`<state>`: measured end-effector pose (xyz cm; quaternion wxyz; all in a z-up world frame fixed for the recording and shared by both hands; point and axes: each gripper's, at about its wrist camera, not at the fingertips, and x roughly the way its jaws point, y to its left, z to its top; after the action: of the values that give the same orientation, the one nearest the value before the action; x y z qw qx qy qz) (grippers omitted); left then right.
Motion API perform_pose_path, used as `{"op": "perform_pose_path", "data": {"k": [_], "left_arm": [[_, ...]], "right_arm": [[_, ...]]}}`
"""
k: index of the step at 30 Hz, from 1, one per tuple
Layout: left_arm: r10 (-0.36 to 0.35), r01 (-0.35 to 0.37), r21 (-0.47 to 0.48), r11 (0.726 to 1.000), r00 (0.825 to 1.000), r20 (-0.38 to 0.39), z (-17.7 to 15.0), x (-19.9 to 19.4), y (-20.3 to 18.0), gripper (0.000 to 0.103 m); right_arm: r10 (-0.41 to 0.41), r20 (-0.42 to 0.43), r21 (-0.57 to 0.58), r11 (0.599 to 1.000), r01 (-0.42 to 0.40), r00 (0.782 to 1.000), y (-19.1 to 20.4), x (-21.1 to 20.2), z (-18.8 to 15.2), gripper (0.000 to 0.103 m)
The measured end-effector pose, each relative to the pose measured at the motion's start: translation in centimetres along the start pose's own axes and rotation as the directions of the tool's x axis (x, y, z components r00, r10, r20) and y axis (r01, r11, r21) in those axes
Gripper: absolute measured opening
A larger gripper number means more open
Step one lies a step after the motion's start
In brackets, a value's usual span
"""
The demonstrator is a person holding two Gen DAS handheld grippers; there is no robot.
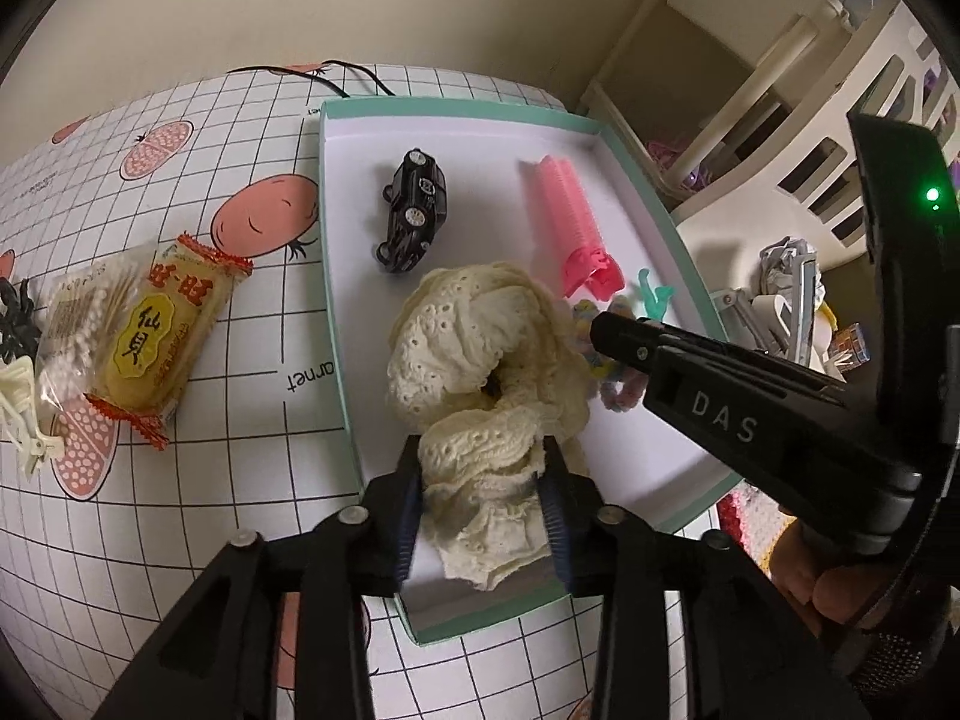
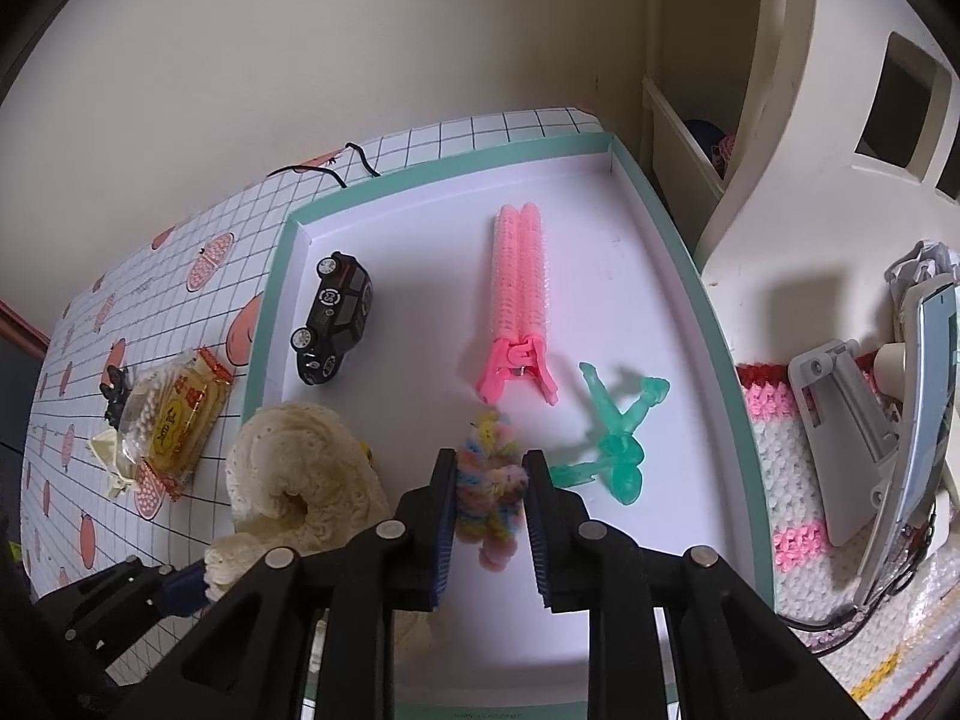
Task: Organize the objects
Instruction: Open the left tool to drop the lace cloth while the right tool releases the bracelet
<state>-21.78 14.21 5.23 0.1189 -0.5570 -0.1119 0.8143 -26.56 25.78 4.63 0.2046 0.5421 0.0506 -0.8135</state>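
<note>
Left claw (image 1: 483,501) grips cream scrunchie (image 1: 480,348)

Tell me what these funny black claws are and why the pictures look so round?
The black claws are tongs that a person holds, one in each hand, with a round-eyed camera on each. One picture looks along the left tongs, the other along the right tongs.

The left tongs squeeze a cream lace scrunchie. The right tongs sit around a fluffy rainbow scrunchie. Both are over a white tray with a green rim.

In the tray lie a black toy car, a pink hair roller clip and a little green figure. Beside the tray, on the checked tablecloth, are a yellow snack packet and a bag of cotton swabs.
</note>
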Motion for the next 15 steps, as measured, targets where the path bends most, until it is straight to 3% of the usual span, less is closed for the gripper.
{"op": "perform_pose_path", "data": {"k": [15], "left_arm": [[-0.025, 0.03, -0.062, 0.998, 0.997, 0.074, 1.4, -1.6, 1.4, 0.048]], "right_arm": [[0.003, 0.019, 0.006, 1.0, -0.003, 1.0, -0.2, -0.8, 0.1, 0.029]]}}
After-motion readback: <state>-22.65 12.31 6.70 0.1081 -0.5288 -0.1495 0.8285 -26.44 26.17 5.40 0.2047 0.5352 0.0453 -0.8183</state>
